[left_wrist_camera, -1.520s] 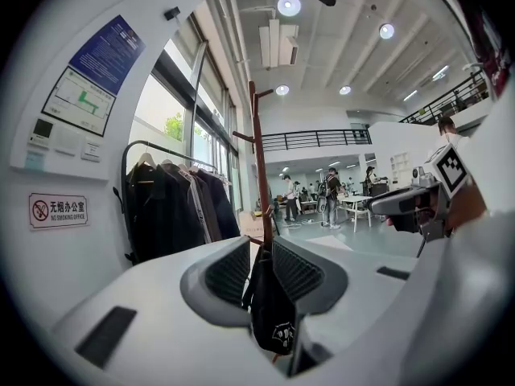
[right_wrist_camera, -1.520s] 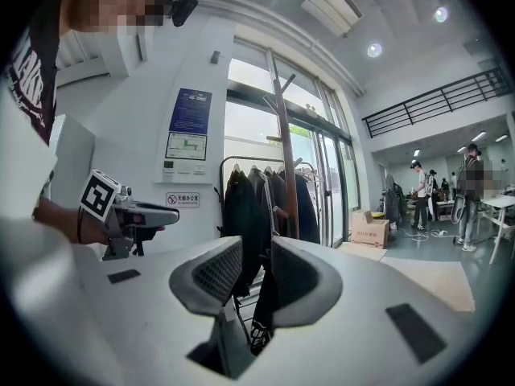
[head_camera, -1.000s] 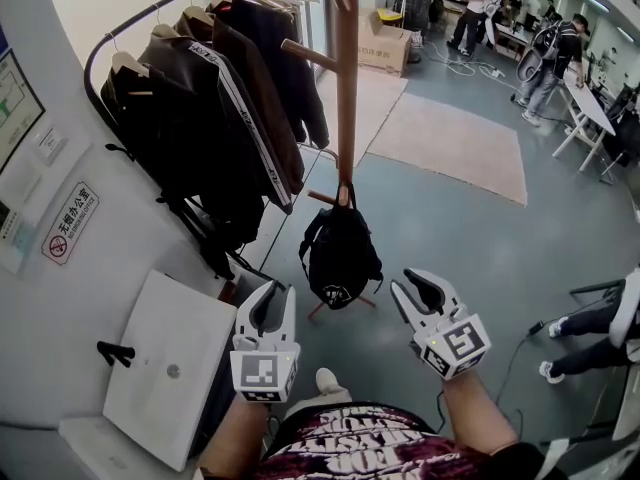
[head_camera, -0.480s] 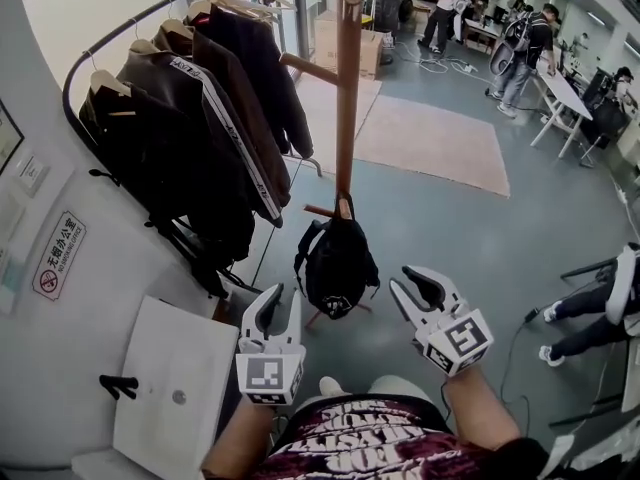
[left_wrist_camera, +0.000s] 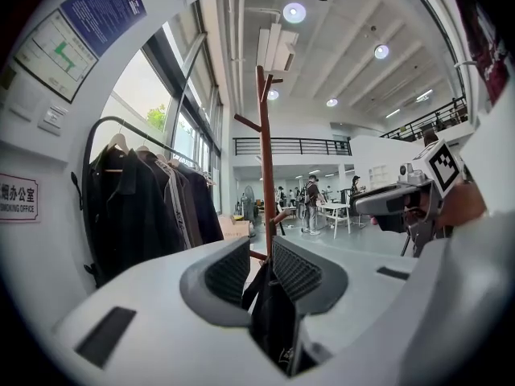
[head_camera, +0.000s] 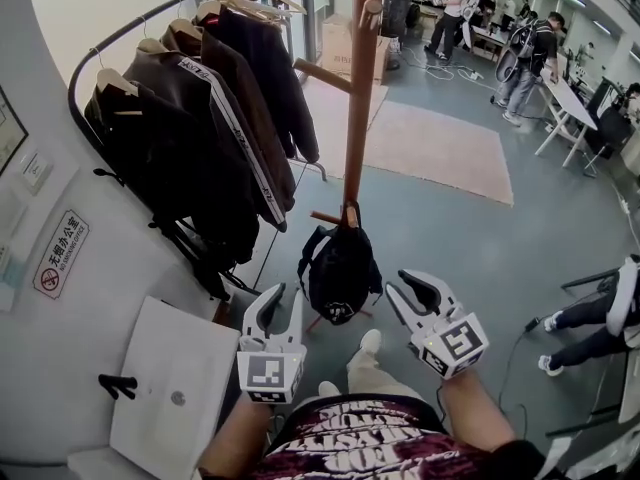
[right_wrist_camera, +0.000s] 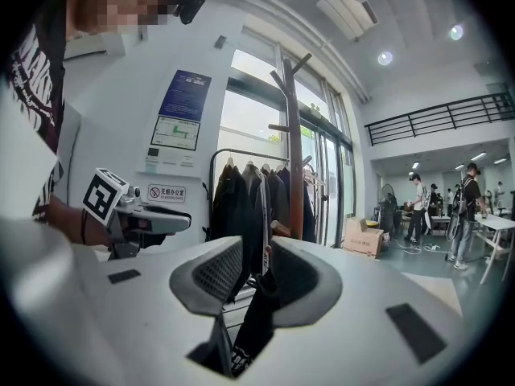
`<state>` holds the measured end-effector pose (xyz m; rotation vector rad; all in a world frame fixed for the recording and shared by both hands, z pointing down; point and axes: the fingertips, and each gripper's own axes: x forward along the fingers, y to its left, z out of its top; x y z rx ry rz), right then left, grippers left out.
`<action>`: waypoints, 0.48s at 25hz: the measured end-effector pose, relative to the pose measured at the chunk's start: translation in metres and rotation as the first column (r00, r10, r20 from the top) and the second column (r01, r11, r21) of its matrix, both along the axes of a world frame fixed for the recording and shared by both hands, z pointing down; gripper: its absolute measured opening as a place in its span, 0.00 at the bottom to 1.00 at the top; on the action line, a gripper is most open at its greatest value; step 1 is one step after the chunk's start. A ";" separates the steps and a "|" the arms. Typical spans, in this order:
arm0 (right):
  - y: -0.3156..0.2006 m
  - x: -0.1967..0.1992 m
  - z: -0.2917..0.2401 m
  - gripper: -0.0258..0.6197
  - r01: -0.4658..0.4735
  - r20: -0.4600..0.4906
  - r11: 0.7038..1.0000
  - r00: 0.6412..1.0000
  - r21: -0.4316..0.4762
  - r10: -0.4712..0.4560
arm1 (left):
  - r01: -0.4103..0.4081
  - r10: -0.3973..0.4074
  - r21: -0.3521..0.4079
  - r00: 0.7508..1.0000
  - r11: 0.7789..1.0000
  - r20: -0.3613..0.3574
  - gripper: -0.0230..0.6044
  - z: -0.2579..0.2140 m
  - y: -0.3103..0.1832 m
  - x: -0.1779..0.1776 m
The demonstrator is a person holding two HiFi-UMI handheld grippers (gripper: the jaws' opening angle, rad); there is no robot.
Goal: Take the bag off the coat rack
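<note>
A black backpack (head_camera: 340,268) hangs by its top loop from a low peg of the wooden coat rack (head_camera: 358,108). My left gripper (head_camera: 283,294) is below and left of the bag, open and empty. My right gripper (head_camera: 406,284) is below and right of it, also open with nothing between the jaws. Neither touches the bag. In the left gripper view the backpack (left_wrist_camera: 272,320) and the rack pole (left_wrist_camera: 265,159) show through the jaw gap, with the right gripper (left_wrist_camera: 385,203) off to the right. The right gripper view shows the backpack (right_wrist_camera: 256,316), the pole (right_wrist_camera: 294,151) and the left gripper (right_wrist_camera: 170,220).
A curved clothes rail with several dark jackets (head_camera: 200,138) stands close on the left. A white cabinet top (head_camera: 170,388) sits at the lower left by the wall. Beyond are a rug (head_camera: 440,148), a cardboard box (head_camera: 355,43), people at tables, and a seated person's legs (head_camera: 595,328).
The person has stepped forward, one shoe now showing under the bag. Both grippers stay low in front of the bag, still open and apart from it.
</note>
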<state>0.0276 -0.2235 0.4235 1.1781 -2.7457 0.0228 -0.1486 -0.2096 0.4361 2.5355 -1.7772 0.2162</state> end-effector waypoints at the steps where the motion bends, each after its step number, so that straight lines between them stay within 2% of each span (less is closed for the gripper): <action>1: -0.003 0.000 0.000 0.22 0.002 0.003 1.000 1.000 -0.001 -0.002 | -0.001 0.001 -0.005 1.000 1.000 0.003 0.17 0.001 -0.002 0.000; 5: -0.016 0.000 0.005 0.22 0.011 0.018 1.000 1.000 -0.009 -0.011 | -0.008 0.007 -0.022 1.000 1.000 -0.015 0.17 0.003 -0.014 0.004; 12: -0.046 -0.002 0.016 0.22 0.038 0.041 0.999 0.999 -0.033 -0.036 | 0.000 0.000 -0.041 1.000 0.999 0.007 0.17 0.007 -0.039 0.011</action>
